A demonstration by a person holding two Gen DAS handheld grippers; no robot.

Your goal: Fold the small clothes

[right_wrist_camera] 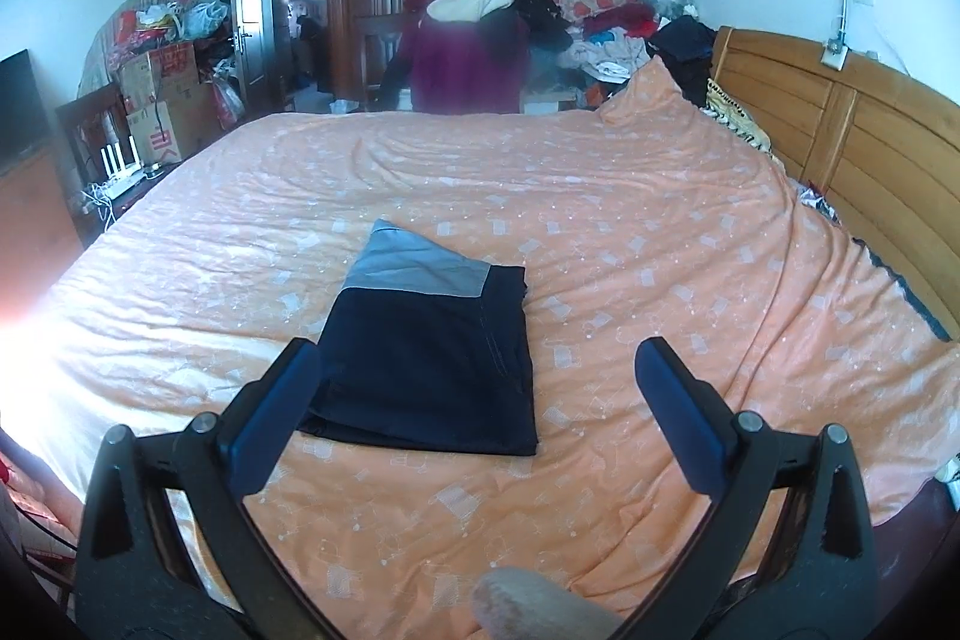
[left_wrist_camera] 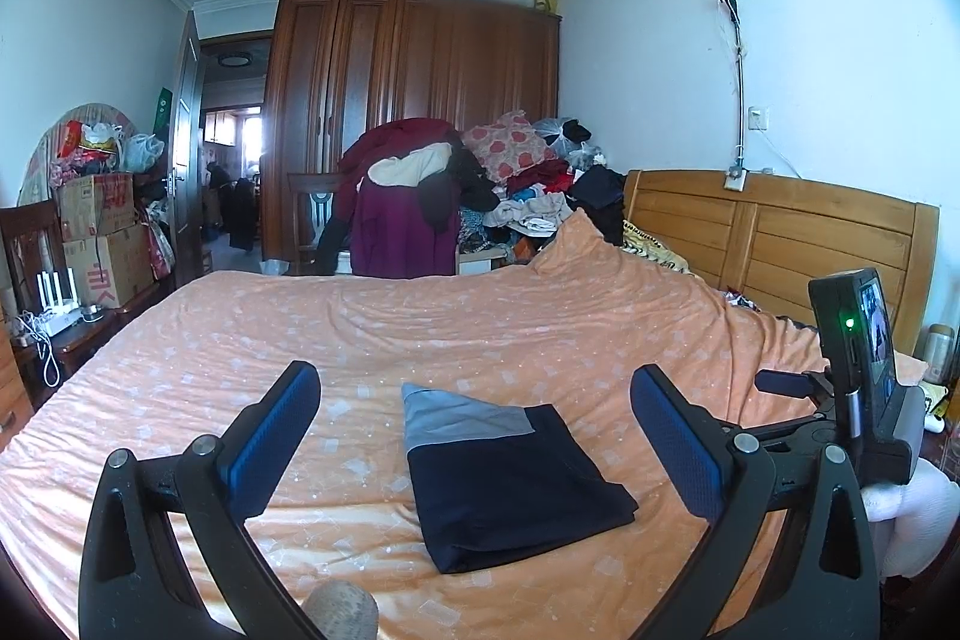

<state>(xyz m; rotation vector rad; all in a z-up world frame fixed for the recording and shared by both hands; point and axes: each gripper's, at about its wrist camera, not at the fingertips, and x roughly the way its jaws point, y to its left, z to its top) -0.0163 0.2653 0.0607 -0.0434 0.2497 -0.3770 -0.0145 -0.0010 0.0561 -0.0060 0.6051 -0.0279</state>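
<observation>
The folded garment (left_wrist_camera: 510,484) lies flat on the bed (left_wrist_camera: 180,358), dark with a grey band at its far end. It sits just ahead of the left hand-held gripper (left_wrist_camera: 474,436), between its spread fingers, untouched. The right hand-held gripper (right_wrist_camera: 474,394) is also released and empty, with the garment (right_wrist_camera: 426,364) ahead toward its left finger (right_wrist_camera: 270,418).

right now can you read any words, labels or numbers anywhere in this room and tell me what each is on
Nothing here can be read with confidence.
Cardboard boxes: large red printed characters, partly cut off and too blurred to read.
Green sign beside the door: white marks, too small to read.
Small screen on the right gripper: shows an image, no legible text.
Folded dark garment: no label visible.
</observation>
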